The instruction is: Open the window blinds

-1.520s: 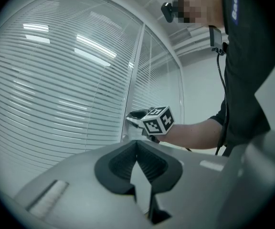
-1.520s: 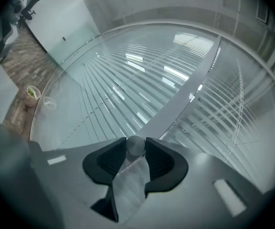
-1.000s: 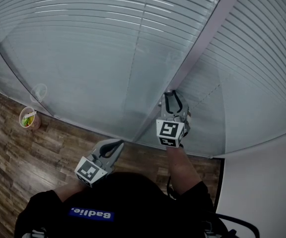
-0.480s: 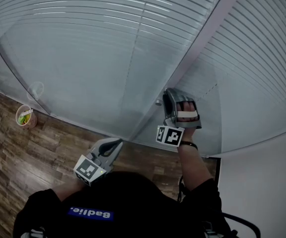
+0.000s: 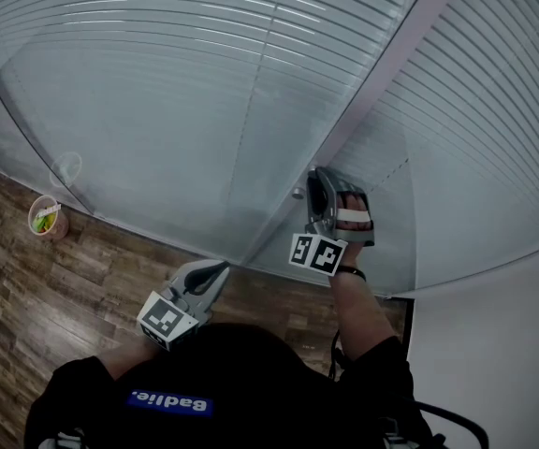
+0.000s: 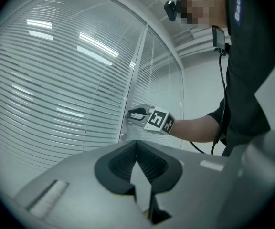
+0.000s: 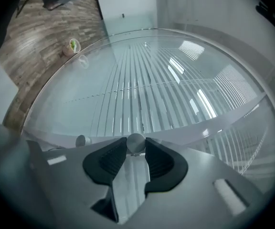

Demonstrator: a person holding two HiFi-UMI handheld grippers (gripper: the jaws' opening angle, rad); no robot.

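The blinds hang as white horizontal slats behind a glass wall; thin gaps show between the slats. A round silver knob juts from the pale frame post. My right gripper points level at the post, rolled onto its side, and its jaws are closing with the knob pressed between the fingertips. In the left gripper view the right gripper reaches the post from the right. My left gripper hangs lower left near the glass, shut and empty.
A second, smaller knob sits on the post beside the held one. A cup with green contents stands on the wood floor at the foot of the glass. A white wall closes off the right.
The right gripper has rolled about its own axis at the knob, so its marker cube now faces differently and the hand shows on top. The left gripper has not moved.
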